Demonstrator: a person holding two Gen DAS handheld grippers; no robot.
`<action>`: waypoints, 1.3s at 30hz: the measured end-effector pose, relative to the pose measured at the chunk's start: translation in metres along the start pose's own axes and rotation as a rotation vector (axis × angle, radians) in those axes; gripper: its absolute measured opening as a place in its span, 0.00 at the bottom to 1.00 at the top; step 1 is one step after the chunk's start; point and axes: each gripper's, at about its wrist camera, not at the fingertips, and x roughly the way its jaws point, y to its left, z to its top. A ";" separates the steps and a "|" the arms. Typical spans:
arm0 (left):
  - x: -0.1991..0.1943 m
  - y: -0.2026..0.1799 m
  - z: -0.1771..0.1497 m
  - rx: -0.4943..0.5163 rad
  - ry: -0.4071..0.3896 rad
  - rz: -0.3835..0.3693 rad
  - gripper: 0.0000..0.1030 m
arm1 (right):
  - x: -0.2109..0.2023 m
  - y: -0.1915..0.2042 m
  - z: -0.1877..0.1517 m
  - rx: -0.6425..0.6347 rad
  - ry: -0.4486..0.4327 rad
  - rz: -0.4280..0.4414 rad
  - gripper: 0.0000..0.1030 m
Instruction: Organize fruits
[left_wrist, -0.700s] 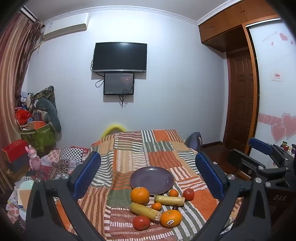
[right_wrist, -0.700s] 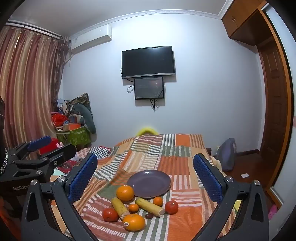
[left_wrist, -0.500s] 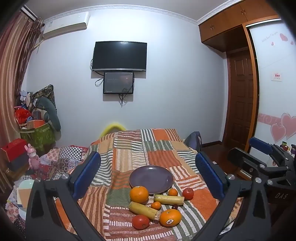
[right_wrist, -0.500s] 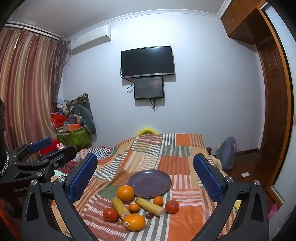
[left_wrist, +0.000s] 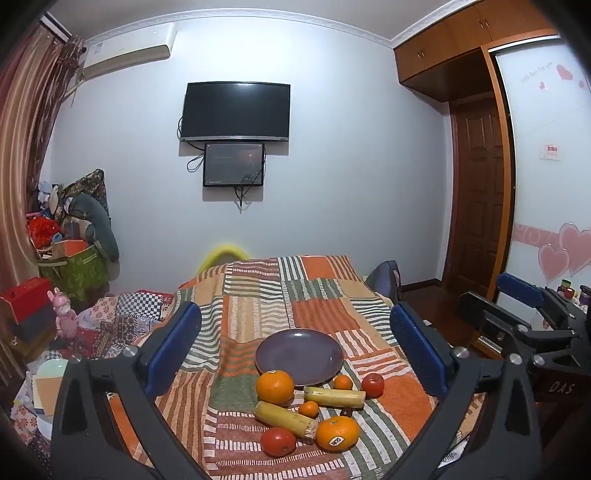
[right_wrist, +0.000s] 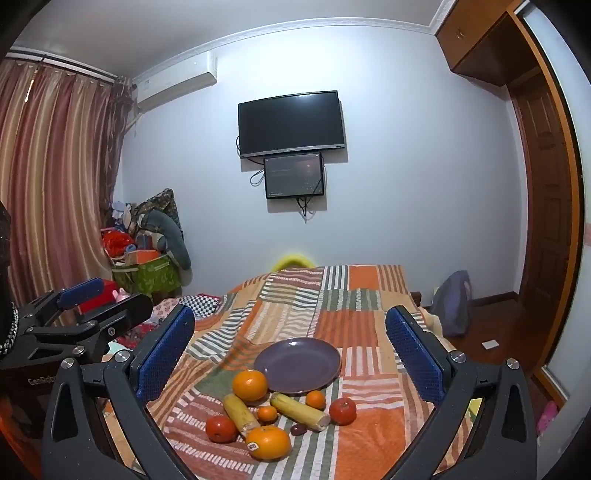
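Both tools, left tool and right tool, hang spread apart, empty. Round orange citrus fruit touches the purple round plate, lower centre; probably firm, smooth, rollable: grip across its middle.

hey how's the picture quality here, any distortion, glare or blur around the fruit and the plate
Left wrist view: strong fisheye bending of walls, dark vignetted corners; plate and fruit sharp. Right wrist view: same bending; faint ceiling-light sheen on the TV, soft shadows under the large orange, no motion blur.
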 end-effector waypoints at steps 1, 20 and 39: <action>0.000 0.000 0.000 -0.001 0.000 -0.001 1.00 | 0.000 0.000 0.000 0.000 0.000 -0.001 1.00; -0.002 -0.002 0.002 -0.002 0.001 -0.002 1.00 | 0.000 -0.002 0.001 0.001 -0.004 0.000 1.00; -0.003 0.000 0.007 -0.011 0.011 -0.011 1.00 | 0.000 -0.002 0.003 0.000 -0.006 -0.005 1.00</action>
